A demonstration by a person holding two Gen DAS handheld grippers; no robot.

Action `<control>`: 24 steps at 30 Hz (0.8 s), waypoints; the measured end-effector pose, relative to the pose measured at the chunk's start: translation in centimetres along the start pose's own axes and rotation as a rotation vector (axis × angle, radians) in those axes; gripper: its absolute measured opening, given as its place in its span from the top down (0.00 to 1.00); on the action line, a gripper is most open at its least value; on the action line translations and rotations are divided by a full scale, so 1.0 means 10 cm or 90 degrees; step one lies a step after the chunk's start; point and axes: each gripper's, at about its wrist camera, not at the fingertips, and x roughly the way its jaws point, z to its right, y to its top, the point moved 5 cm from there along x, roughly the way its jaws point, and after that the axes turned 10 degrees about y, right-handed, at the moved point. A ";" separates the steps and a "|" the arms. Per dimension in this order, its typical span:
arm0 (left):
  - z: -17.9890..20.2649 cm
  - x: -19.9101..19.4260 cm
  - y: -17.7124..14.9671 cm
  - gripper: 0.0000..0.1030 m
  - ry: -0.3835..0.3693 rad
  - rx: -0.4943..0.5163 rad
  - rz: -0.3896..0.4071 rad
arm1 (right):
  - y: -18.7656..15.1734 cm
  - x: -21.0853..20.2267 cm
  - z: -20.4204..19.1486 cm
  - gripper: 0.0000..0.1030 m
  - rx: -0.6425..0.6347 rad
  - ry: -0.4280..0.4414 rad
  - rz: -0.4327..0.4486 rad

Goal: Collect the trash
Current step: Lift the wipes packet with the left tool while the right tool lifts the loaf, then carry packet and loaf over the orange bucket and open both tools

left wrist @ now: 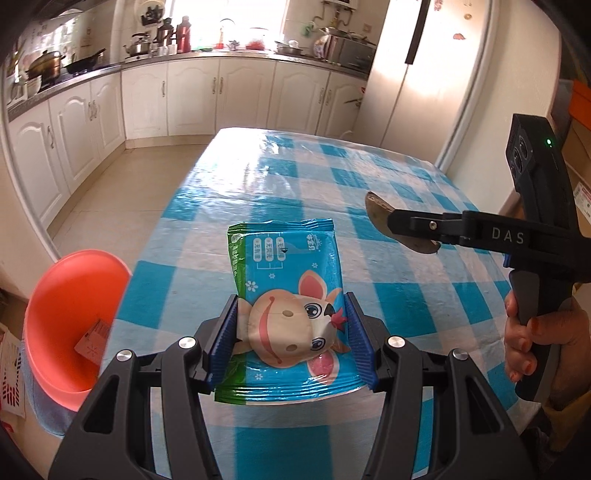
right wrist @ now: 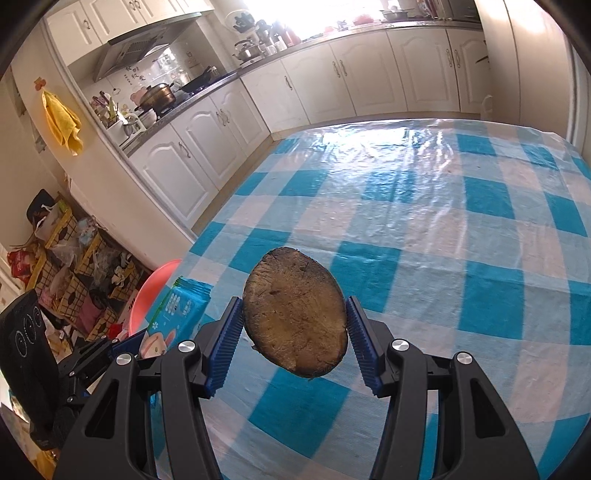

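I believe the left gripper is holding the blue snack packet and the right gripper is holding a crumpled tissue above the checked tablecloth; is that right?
Not quite. The right gripper holds a flat brown oval slice, not a tissue, as the right wrist view shows. The left gripper does hold the blue snack packet above the checked tablecloth.

Strong daylight floods from the window (left wrist: 236, 22) behind the counter, blown out white there. Glare streaks the glossy tablecloth (left wrist: 266, 162) on its end nearest the window. Fisheye bends cabinets and walls; dark vignette at corners. Near objects sharp, little blur.
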 end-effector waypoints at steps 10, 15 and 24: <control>-0.42 -0.09 -0.01 0.45 0.027 -0.049 0.015 | 0.05 0.20 -0.30 0.44 -0.029 0.016 -0.019; -0.66 -0.14 -0.03 0.45 0.042 -0.073 0.023 | 0.09 0.33 -0.49 0.44 -0.048 0.028 -0.030; -1.13 -0.21 -0.09 0.45 0.079 -0.123 0.030 | 0.18 0.62 -0.89 0.44 -0.091 0.052 -0.052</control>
